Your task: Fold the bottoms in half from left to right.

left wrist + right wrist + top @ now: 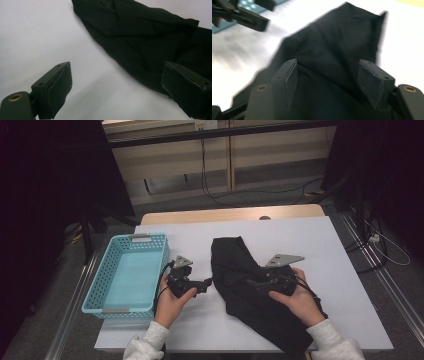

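Where the white table [310, 245] lies bare on both sides of it, a black cloth [235, 265] sprawls in a long, crumpled strip, running from near the middle of the table down toward the person's edge. Its far end is narrow and squared off; the near part spreads wider and is creased in soft folds. In the left gripper view the cloth [140, 42] shows layered edges and a fold line across its top.

Over the near part of the cloth hangs the right gripper [252, 283], its jaws spread apart with nothing pinched between them; the right gripper view shows the cloth [332, 55] beneath and beyond both pads, slightly blurred. On the bare table just left of the cloth, the left gripper [207, 282] points toward it, its jaws wide apart and gripping nothing, one pad close to the cloth's edge.

At the table's left side sits a light blue basket [95, 287] with perforated walls, well apart from the cloth. Nothing lies in it.
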{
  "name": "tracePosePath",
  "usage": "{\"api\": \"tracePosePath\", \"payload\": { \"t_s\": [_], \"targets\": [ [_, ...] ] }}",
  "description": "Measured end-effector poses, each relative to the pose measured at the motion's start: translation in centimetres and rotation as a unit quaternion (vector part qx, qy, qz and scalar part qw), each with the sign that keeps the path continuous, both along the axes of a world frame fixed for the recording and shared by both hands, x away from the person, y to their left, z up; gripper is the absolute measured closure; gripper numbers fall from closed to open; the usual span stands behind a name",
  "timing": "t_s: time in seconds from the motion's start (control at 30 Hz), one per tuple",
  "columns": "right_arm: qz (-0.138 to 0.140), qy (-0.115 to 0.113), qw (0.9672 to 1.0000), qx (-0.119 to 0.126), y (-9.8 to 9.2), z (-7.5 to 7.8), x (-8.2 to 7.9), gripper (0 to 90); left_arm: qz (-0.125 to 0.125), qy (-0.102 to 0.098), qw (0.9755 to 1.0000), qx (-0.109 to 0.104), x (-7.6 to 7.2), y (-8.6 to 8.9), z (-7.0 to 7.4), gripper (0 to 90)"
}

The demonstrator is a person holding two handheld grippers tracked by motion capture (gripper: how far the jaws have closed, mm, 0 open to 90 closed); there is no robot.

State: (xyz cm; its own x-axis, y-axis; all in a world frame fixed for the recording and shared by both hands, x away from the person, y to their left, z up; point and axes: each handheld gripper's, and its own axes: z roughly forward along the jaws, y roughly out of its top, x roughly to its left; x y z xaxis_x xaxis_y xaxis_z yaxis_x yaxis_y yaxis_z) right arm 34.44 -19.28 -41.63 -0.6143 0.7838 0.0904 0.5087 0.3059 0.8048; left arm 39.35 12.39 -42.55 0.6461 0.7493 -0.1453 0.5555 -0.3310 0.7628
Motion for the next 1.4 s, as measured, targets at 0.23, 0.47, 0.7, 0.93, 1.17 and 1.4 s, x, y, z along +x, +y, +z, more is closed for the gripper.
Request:
{"api": "tracePosePath", "payload": {
  "t_s": [0.23,0.47,0.7,0.93,1.17,1.4],
  "targets": [
    [-0.06,0.011,0.9981,-0.005,-4.2,-0.5,-1.2,33.7,-0.008,0.001,1.0,0.004,0.4,-0.5,-0.1,9.9],
    [-0.121,0.032,0.9919,-0.02,-7.7,-1.2,-2.8,41.6,-0.009,0.001,1.0,0.0,0.5,-0.8,-0.2,9.9],
    [-0.133,0.064,0.9882,-0.041,-9.0,-3.0,-3.5,42.1,-0.015,-0.002,0.9999,0.0,0.4,-1.0,0.0,9.8],
    [-0.107,0.08,0.9904,-0.035,-8.0,-3.6,-3.9,63.4,-0.016,0.001,0.9999,0.001,0.4,-1.1,-0.1,9.8],
    [-0.106,0.09,0.9902,-0.014,-7.8,-3.7,-4.1,78.9,-0.017,-0.005,0.9998,0.002,0.4,-1.2,0.0,9.8],
    [-0.094,0.102,0.9903,0.006,-7.8,-3.8,-4.0,87.5,-0.02,-0.003,0.9998,0.0,0.5,-1.5,0.0,9.8]
  ]
}}
